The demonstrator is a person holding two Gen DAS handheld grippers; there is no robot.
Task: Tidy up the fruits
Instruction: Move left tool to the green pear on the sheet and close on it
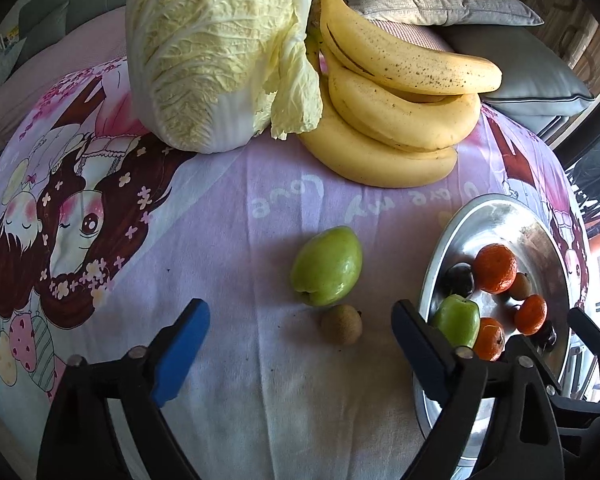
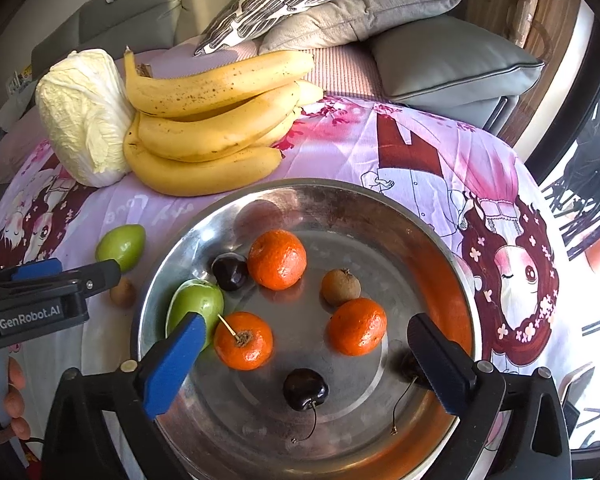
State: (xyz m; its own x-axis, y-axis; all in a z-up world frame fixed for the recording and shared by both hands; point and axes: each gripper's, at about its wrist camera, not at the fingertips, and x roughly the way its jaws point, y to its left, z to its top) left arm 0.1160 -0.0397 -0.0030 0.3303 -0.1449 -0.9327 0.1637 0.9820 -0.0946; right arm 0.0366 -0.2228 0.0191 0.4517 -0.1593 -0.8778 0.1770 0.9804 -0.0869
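Note:
A green fruit (image 1: 327, 266) and a small brown fruit (image 1: 341, 324) lie on the cloth between my open left gripper's (image 1: 302, 322) fingers. A steel bowl (image 2: 380, 216) holds three oranges (image 2: 277, 259), a green fruit (image 2: 196, 306), a brown fruit (image 2: 340, 287) and dark cherries (image 2: 305, 389). My right gripper (image 2: 304, 336) is open and empty above the bowl. The bowl also shows in the left wrist view (image 1: 512, 216). A bunch of bananas (image 1: 392, 112) lies at the back.
A napa cabbage (image 1: 216, 52) stands beside the bananas at the back left. Grey and patterned cushions (image 2: 452, 60) lie behind the table. The cartoon-print cloth (image 1: 220, 216) covers the table. The left gripper (image 2: 48, 300) shows left of the bowl.

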